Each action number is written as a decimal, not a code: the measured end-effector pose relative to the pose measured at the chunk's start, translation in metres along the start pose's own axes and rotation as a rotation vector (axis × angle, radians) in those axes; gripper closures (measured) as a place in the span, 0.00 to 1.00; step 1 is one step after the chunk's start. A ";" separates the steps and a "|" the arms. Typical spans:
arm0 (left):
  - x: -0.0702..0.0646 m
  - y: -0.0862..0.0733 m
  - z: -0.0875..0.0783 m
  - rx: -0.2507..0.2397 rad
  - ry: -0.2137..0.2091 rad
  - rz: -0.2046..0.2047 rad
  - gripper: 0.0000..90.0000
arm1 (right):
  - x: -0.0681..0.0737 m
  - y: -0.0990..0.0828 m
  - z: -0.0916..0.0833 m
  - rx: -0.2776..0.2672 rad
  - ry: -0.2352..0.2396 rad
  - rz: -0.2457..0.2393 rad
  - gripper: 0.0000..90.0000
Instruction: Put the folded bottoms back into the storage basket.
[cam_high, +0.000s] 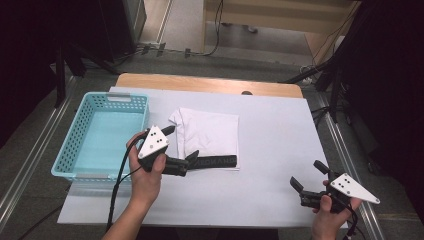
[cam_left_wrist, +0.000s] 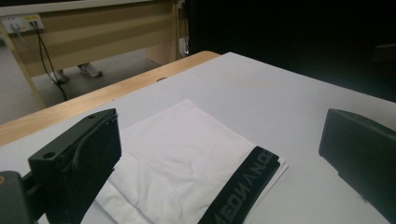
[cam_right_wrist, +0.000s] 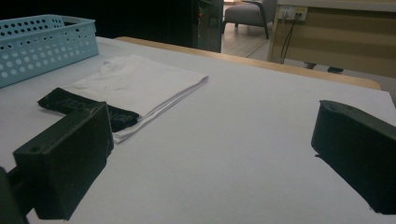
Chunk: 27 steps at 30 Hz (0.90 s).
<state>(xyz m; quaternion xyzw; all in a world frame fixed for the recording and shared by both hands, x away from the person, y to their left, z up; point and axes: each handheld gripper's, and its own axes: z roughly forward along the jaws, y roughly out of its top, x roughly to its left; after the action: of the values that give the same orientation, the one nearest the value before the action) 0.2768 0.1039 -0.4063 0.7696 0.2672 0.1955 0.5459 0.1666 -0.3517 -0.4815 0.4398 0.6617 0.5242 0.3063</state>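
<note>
Lettering on the black waistband (cam_high: 216, 161) is too small to read from the high view and runs off the bottom edge of the left gripper view; the fold layers of the white garment (cam_high: 210, 132) show as thin stacked edges in the right gripper view. The left hand-held gripper (cam_high: 181, 147) is spread wide with nothing between its jaws; its near jaw tip sits at the waistband end, contact uncertain, the far jaw at the garment's near-left edge. The garment lies flat directly ahead of this gripper: soft cloth, slightly creased, roughly rectangular, with a woven elastic band along one side. The right hand-held gripper (cam_high: 309, 175) is also wide open and empty, held low over bare bench well apart from the garment, which lies ahead and to its left. A pale blue plastic basket (cam_high: 75, 140), perforated walls, rectangular, sits just behind the left hand (cam_high: 145, 172), on the side away from the garment. The bench (cam_high: 275, 140) is covered in matte white sheet with a wooden edge at the far side. Grey floor, cables and wooden furniture lie beyond.
</note>
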 end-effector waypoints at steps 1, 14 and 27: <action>0.000 0.001 0.002 0.000 -0.003 -0.002 0.00 | 0.000 0.000 0.000 0.001 0.001 0.000 0.00; 0.004 0.000 0.037 0.061 -0.021 -0.020 0.00 | -0.001 -0.002 0.002 0.009 0.005 0.003 0.00; 0.018 -0.009 0.065 0.193 -0.030 -0.088 0.04 | -0.002 -0.002 0.003 0.012 0.008 0.002 0.00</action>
<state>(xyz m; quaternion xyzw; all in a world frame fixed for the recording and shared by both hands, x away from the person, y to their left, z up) 0.3279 0.0699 -0.4360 0.8090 0.3101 0.1330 0.4814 0.1691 -0.3525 -0.4842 0.4403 0.6656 0.5223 0.3005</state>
